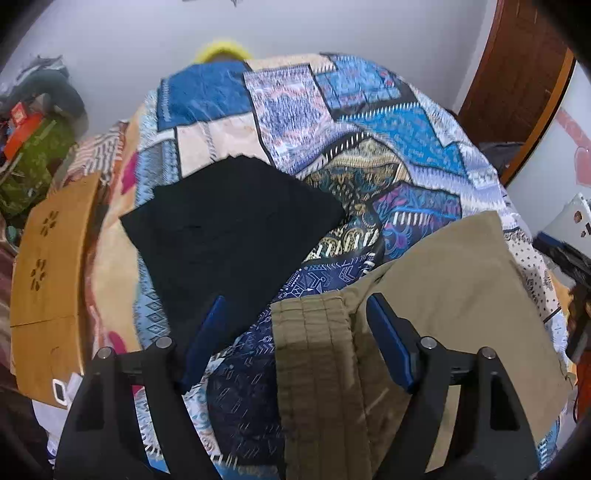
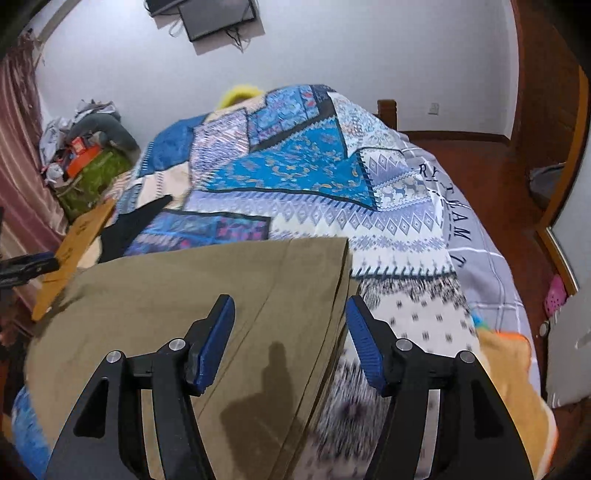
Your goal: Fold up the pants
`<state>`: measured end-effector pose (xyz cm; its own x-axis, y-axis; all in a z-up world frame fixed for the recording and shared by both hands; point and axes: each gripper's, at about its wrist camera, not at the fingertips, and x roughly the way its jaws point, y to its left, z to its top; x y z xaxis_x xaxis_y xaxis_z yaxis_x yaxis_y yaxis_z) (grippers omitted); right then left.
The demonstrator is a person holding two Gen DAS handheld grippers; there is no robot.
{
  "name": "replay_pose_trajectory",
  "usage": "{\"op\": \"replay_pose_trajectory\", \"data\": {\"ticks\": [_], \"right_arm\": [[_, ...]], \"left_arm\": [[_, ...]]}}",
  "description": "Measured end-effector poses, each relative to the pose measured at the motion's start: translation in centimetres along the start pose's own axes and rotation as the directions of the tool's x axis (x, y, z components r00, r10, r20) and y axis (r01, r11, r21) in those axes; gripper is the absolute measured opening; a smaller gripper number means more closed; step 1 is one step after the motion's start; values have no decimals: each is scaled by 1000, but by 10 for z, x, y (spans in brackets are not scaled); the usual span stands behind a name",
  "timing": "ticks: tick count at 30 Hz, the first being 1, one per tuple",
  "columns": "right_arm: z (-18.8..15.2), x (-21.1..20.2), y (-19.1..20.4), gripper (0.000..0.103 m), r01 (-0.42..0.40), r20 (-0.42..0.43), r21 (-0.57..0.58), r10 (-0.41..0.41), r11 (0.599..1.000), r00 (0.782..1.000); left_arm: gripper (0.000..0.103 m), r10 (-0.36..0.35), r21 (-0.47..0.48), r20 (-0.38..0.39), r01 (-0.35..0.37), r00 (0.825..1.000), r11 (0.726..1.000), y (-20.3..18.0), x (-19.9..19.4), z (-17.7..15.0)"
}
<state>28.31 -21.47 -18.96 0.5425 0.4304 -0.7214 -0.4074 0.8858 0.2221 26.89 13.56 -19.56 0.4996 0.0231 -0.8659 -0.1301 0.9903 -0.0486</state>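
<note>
Patchwork bedspread [image 2: 295, 173] | khaki pants [image 2: 166, 295] lengthwise left-right | waistband [image 1: 314, 350] leftward

Your left wrist camera looks forward and steeply down along the left tongs [image 1: 295, 339], close over the bed [image 1: 406, 122], with the khaki pants [image 1: 443, 280] under its right finger and a folded black garment [image 1: 229, 221] just ahead. It faces the white wall [image 1: 129, 44] behind the bed.

Your right wrist camera sits behind the right tongs [image 2: 290, 328], tilted less steeply, so you see further: the wall-mounted screen [image 2: 218, 14] and the red floor [image 2: 480, 155] at the right.

Both views share the pants [image 2: 184, 288], the patchwork bedspread [image 2: 295, 166], the black garment [image 2: 129, 225] and the wooden board [image 1: 48, 258] at the left [image 2: 85, 232].
</note>
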Motion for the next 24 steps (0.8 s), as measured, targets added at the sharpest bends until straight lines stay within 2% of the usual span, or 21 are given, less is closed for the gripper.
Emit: {"op": "replay_pose_trajectory", "data": {"ticks": [4, 7, 8, 10, 13, 16, 20, 23, 24], "right_arm": [[12, 39, -19, 59, -3, -29, 53, 5, 999, 1000], [18, 70, -32, 57, -5, -80, 90, 12, 996, 997], [18, 80, -34, 54, -2, -101, 95, 12, 995, 995], [17, 97, -39, 32, 5, -145, 102, 10, 995, 989], [11, 106, -38, 24, 16, -141, 77, -5, 997, 990], [8, 108, -33, 18, 51, -134, 42, -45, 998, 990], [10, 108, -36, 17, 61, -149, 50, -53, 997, 987], [19, 100, -32, 17, 115, -154, 14, -111, 993, 982], [20, 93, -28, 21, 125, -142, -9, -125, 992, 982]], "left_arm": [[78, -17, -10, -41, 16, 999, 1000, 0, 26, -3], [78, -30, -11, -42, 30, 999, 1000, 0, 34, -6], [78, -38, -17, -38, 37, 999, 999, 1, 36, -8], [77, -39, -28, -22, 38, 999, 999, 3, 37, -10], [74, 2, -34, -11, -3, 1000, 999, 6, 40, -13], [74, 3, -68, -17, -4, 1000, 998, 12, 46, -13], [74, -6, -113, -9, 5, 1000, 994, 17, 38, -9], [73, 46, -95, 28, -43, 999, 995, 12, 18, -6], [73, 55, -78, 53, -51, 997, 996, 9, 9, -5]]}}
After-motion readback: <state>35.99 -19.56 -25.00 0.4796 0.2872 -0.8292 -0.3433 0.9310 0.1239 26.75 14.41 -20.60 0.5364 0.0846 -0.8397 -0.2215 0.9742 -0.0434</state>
